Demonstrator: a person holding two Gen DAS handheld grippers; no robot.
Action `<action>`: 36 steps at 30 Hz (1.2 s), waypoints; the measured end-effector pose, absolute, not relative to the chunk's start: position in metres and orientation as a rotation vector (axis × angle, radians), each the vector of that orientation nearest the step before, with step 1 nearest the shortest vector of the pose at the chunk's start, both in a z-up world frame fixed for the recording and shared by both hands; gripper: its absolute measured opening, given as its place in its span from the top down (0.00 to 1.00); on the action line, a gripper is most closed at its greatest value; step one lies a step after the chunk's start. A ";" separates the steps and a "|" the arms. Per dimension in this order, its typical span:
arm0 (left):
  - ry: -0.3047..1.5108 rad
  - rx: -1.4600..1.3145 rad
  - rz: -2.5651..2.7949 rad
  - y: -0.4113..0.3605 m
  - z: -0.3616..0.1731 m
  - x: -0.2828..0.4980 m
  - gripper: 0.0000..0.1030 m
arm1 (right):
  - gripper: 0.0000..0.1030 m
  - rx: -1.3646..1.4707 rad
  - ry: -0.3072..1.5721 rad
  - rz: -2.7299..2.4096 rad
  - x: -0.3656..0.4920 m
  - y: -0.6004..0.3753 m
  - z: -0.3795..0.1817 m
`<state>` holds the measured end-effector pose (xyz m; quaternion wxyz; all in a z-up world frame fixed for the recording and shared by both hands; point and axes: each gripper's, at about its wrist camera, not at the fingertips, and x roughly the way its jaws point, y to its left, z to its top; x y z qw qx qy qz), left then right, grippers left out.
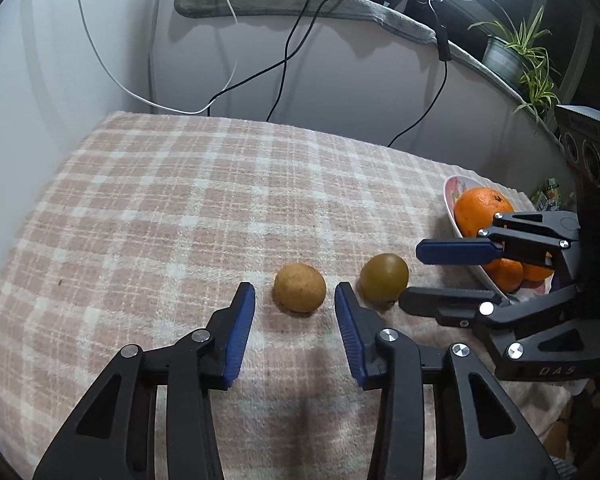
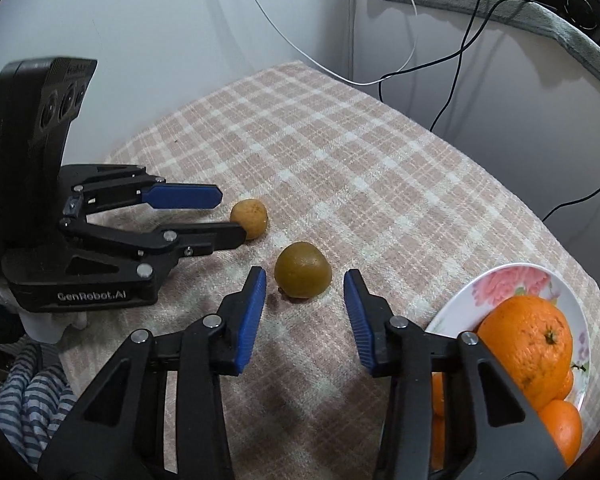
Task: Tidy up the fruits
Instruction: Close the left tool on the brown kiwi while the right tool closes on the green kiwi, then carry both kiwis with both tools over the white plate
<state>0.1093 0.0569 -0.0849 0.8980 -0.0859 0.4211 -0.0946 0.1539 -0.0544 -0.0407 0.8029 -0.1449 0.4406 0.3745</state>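
Left gripper (image 1: 295, 294): blue pads apart, nothing clamped. The yellow-brown fruit (image 1: 300, 287) sits just past the tips, roughly centred in the gap, pads not touching it. Right gripper (image 2: 305, 283): pads also apart and empty. The green-brown fruit (image 2: 303, 270) lies just ahead of the tips, slightly toward the left pad, no contact visible.

Both fruits rest on the checked cloth (image 1: 160, 208), close together but apart. In the left wrist view the green-brown one is at 3 o'clock from the yellow-brown one. The floral plate (image 2: 500, 280) with the big orange (image 2: 528, 344) and smaller oranges is at 4 o'clock from the green-brown fruit in the right wrist view, well apart from it.

Step in hand, by my reading: each gripper lining up a pick of its own fruit. To do it well, push each tool forward and down until the pads straddle the fruit's widest part, then close square on it. Round fruit rolls on soft cloth, so a pad tip nudging first would knock it away. The grippers work side by side, so keep their inner fingers from clashing.

Pose: both tools pitch steeply down toward the cloth, coming in from 6 o'clock in their own views. In the other camera, each shows side-on, one finger above the other. No hand in view.
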 end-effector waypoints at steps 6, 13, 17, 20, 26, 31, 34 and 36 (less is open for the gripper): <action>0.888 -0.174 -0.214 0.055 -0.089 0.115 0.66 | 0.60 -0.351 0.947 0.802 0.154 -0.046 -0.046; 0.900 -0.140 -0.219 0.048 -0.093 0.117 0.72 | 0.66 -0.396 0.952 0.788 0.156 -0.039 -0.053; 0.895 -0.145 -0.221 0.049 -0.092 0.118 0.74 | 0.66 -0.399 0.956 0.788 0.157 -0.037 -0.056; 0.894 -0.141 -0.222 0.049 -0.093 0.118 0.74 | 0.68 -0.393 0.957 0.787 0.158 -0.036 -0.057; 0.886 -0.147 -0.227 0.050 -0.091 0.116 0.74 | 0.70 -0.371 0.956 0.784 0.158 -0.039 -0.057; 0.880 -0.149 -0.227 0.050 -0.088 0.114 0.74 | 0.71 -0.344 0.952 0.782 0.156 -0.043 -0.054; 0.873 -0.156 -0.227 0.051 -0.086 0.113 0.74 | 0.71 -0.331 0.945 0.785 0.153 -0.047 -0.049; 0.867 -0.159 -0.227 0.051 -0.083 0.111 0.74 | 0.71 -0.321 0.938 0.786 0.152 -0.049 -0.046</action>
